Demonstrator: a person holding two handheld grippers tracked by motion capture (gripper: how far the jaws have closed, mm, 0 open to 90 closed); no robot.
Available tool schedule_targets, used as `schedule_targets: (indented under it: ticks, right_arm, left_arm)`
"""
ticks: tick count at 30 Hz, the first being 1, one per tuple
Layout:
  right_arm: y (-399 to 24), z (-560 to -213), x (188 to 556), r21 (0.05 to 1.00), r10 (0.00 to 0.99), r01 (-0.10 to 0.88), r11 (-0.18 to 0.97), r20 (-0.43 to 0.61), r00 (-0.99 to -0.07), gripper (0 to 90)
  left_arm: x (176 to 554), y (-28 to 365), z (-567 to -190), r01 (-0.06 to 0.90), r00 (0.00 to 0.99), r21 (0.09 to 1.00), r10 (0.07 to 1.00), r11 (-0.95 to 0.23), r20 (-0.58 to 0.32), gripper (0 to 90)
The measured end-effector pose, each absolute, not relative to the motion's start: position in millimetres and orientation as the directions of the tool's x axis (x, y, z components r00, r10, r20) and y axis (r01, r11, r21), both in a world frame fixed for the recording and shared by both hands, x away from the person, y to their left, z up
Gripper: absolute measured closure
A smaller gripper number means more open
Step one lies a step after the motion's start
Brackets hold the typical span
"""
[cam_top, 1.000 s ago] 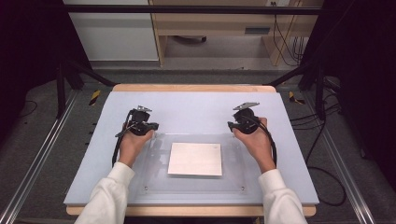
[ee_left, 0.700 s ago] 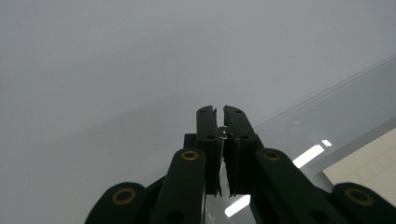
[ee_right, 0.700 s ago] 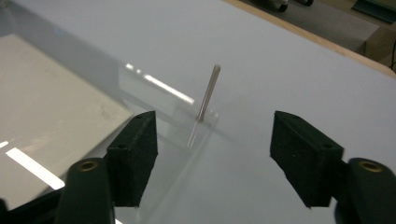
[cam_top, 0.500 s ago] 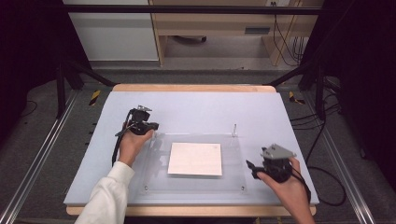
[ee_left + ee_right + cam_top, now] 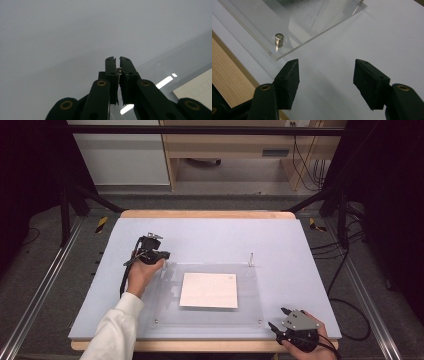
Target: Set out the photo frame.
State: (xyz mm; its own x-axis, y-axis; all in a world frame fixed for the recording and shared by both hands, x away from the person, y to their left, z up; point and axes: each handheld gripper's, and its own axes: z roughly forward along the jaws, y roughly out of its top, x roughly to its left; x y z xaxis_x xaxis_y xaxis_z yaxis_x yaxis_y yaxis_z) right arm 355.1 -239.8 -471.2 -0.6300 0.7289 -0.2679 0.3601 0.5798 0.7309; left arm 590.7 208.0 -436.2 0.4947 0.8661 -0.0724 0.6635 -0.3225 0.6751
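A clear acrylic plate (image 5: pixel 250 306) lies on the pale mat with a white sheet (image 5: pixel 209 290) under its middle. My left gripper (image 5: pixel 166 255) stays at the plate's far left corner, shut on a small metal pin (image 5: pixel 119 70). A thin pin (image 5: pixel 251 259) stands upright at the far right corner. My right gripper (image 5: pixel 276 317) sits at the near right corner, open. Its jaws have just been closing with nothing between them. In the right gripper view a short metal stud (image 5: pixel 279 39) stands in the plate's corner, just beyond my right gripper (image 5: pixel 325 72).
The wooden table edge (image 5: pixel 229 82) runs close under the right gripper. Cables trail over the floor at the right (image 5: pixel 350 305). A metal rail (image 5: pixel 35 300) runs along the left side of the table.
The right hand has left the plate's far right corner and come down to the near right corner. A thin pin now stands where it was. The left hand has not moved.
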Motion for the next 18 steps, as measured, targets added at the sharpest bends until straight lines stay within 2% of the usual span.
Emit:
schedule_targets:
  ticks: [11, 18]
  right_arm:
    - [-230, -480, 353, 0.724, 0.707, 0.351, 0.594, -0.261, -0.657, 36.1]
    - [-219, -479, 353, 0.737, 0.681, 0.310, 0.601, -0.268, -0.681, 35.1]
  left_arm:
    - [592, 208, -436, 0.670, 0.496, 0.668, 0.865, -0.324, -0.077, 84.9]
    - [593, 208, -435, 0.673, 0.497, 0.664, 0.864, -0.327, -0.079, 84.9]
